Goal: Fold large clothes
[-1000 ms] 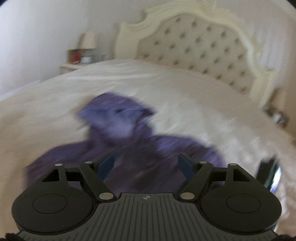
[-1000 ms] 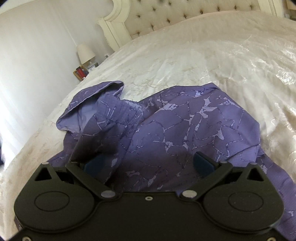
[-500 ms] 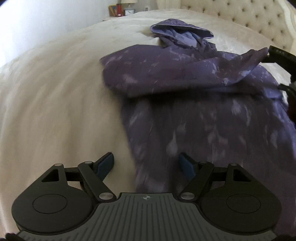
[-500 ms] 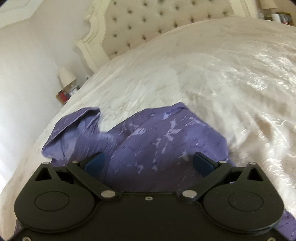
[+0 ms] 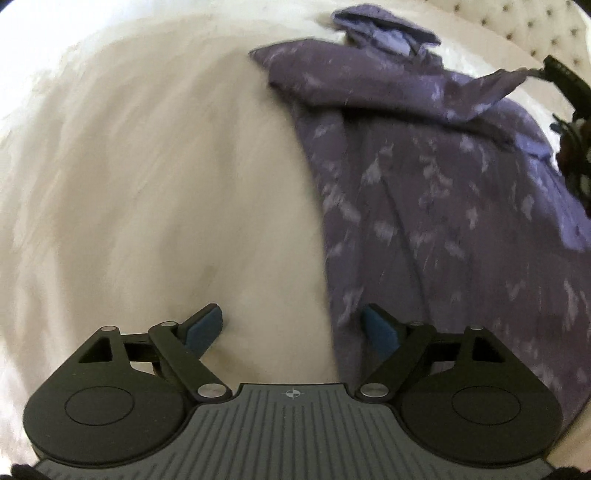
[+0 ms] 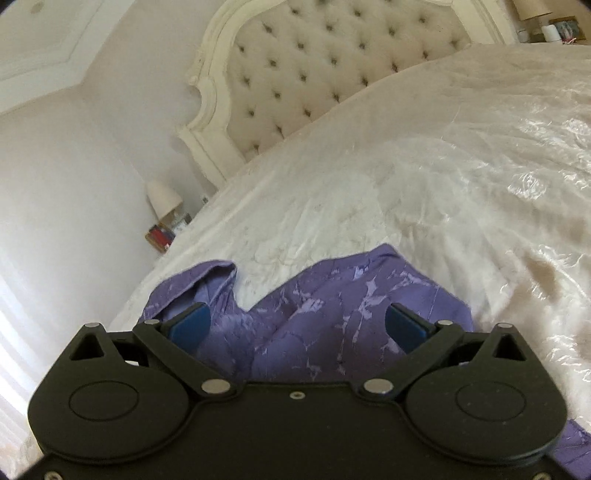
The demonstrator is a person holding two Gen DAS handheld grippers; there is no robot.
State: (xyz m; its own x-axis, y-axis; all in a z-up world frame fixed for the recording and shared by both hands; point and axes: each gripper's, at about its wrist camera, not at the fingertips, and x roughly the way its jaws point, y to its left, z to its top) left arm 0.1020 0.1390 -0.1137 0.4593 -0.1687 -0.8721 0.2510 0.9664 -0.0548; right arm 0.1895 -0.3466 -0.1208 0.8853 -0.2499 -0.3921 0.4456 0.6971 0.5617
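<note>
A purple hooded garment [image 5: 424, 192] with a pale crackle print lies spread on the cream bedspread [image 5: 147, 184], its hood [image 5: 388, 26] at the far end. My left gripper [image 5: 293, 328] points steeply down at the garment's left side edge. Its jaws are opening: the right pad hovers over the fabric edge, the left pad over bare bedspread, and neither presses on anything. My right gripper [image 6: 297, 326] stands open just above the garment [image 6: 332, 325], near the hood [image 6: 195, 284]. It also shows as a dark shape, the right gripper [image 5: 565, 85], where a raised fold of fabric ends.
A tufted cream headboard [image 6: 314, 74] stands at the far end of the bed. A lamp and small items sit on a nightstand [image 6: 164, 221] at the left wall, and more items on another nightstand [image 6: 554, 26]. Wide bedspread [image 6: 443, 166] lies around the garment.
My left gripper swung from facing the headboard down to the garment's left edge, and its jaws widened. My right gripper tilted upward, so less garment and more headboard show.
</note>
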